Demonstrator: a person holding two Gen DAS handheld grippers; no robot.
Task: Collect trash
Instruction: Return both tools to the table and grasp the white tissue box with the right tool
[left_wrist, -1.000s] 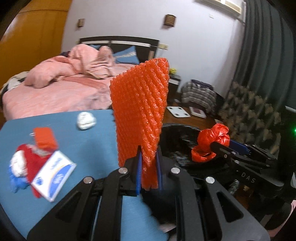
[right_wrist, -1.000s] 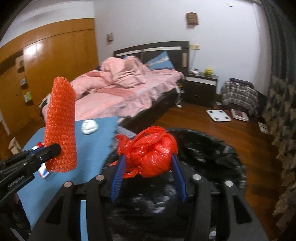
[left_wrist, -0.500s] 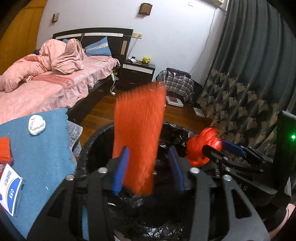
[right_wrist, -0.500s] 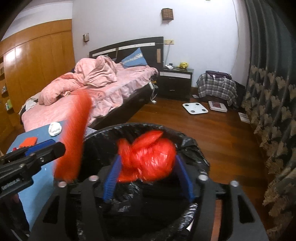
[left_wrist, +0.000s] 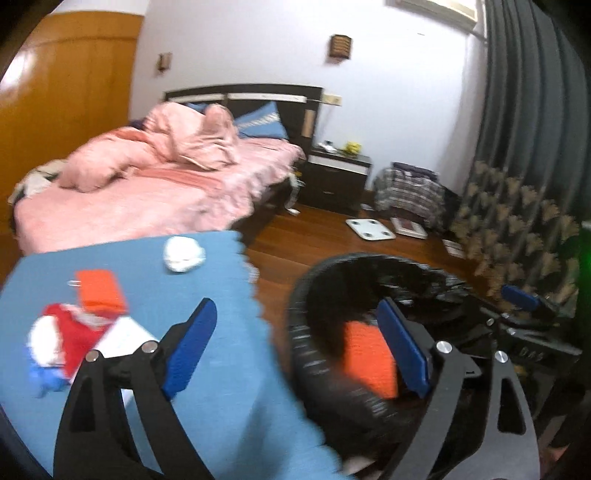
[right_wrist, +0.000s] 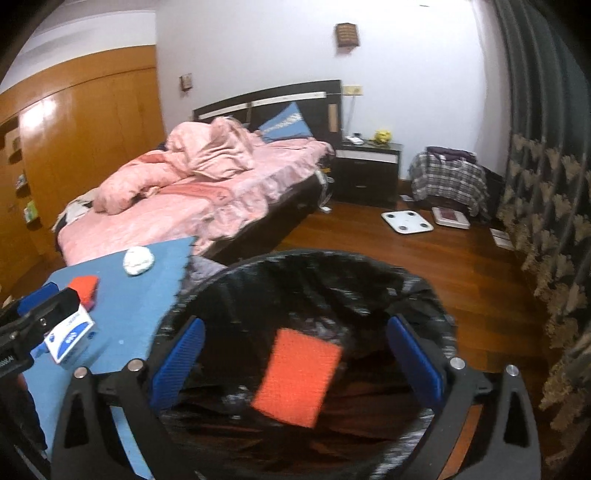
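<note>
Left tongs: left gripper (left_wrist: 295, 349) with blue pads spread wide, nothing between them, straddling mat edge and bin rim.
Right tongs: right gripper (right_wrist: 295, 360) equally wide apart, empty, above the bin mouth.
Binned piece: orange bubble-textured sheet (right_wrist: 297, 376) inside the round bin lined with black plastic (right_wrist: 424, 288).
Remaining trash: on the blue foam mat (left_wrist: 207, 266), left of the bin; crumpled white paper ball (left_wrist: 183, 254) farthest, small orange pad (left_wrist: 99, 291) nearer, red-white-blue wrapper bundle (left_wrist: 61, 345) and white-and-blue carton (right_wrist: 70, 336) nearest.
Nearer arm: left, judged.
Carton axis: slanted, roughly along the mat.
View difference: wrapper bundle only in left view; whole sheet only in right view.
</note>
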